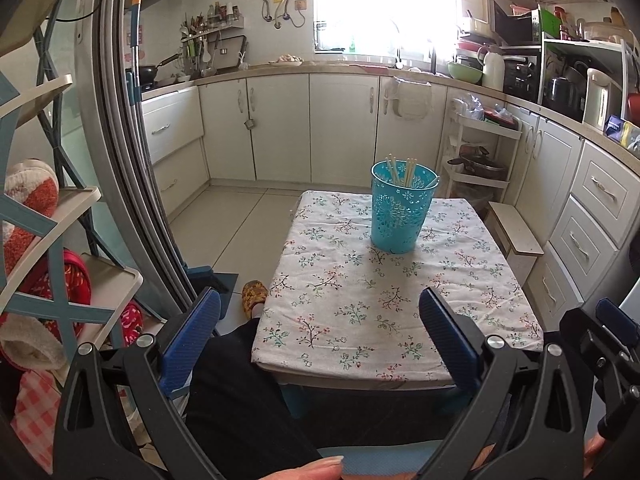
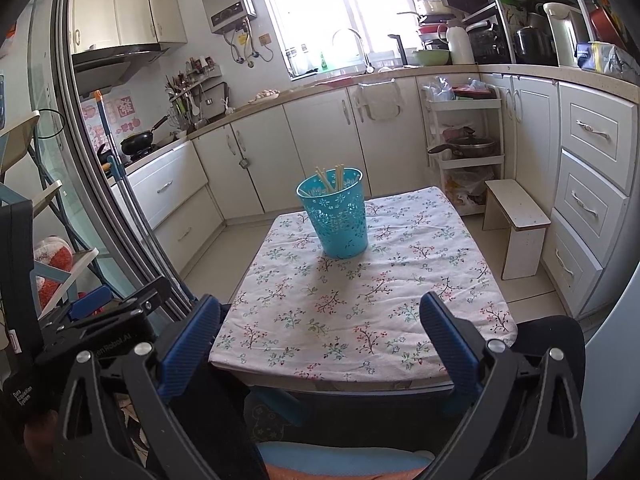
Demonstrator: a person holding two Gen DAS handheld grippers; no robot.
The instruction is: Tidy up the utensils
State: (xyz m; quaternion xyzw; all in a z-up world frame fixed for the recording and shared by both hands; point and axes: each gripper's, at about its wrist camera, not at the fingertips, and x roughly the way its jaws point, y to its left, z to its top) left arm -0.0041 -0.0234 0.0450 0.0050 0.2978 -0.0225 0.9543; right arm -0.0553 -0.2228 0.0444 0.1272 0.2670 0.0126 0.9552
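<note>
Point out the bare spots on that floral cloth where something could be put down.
The tablecloth is bare from the turquoise holder to its near edge, between both open grippers, left and right. Narrower strips flank the holder. Only the far middle is occupied, by the holder with its chopsticks.

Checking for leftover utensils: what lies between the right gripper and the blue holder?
Only bare floral tablecloth lies between the right gripper and the blue holder, per the right wrist view.

One teal holder (image 1: 402,212), about four chopsticks (image 1: 400,170), two tongs (image 1: 320,312).
</note>
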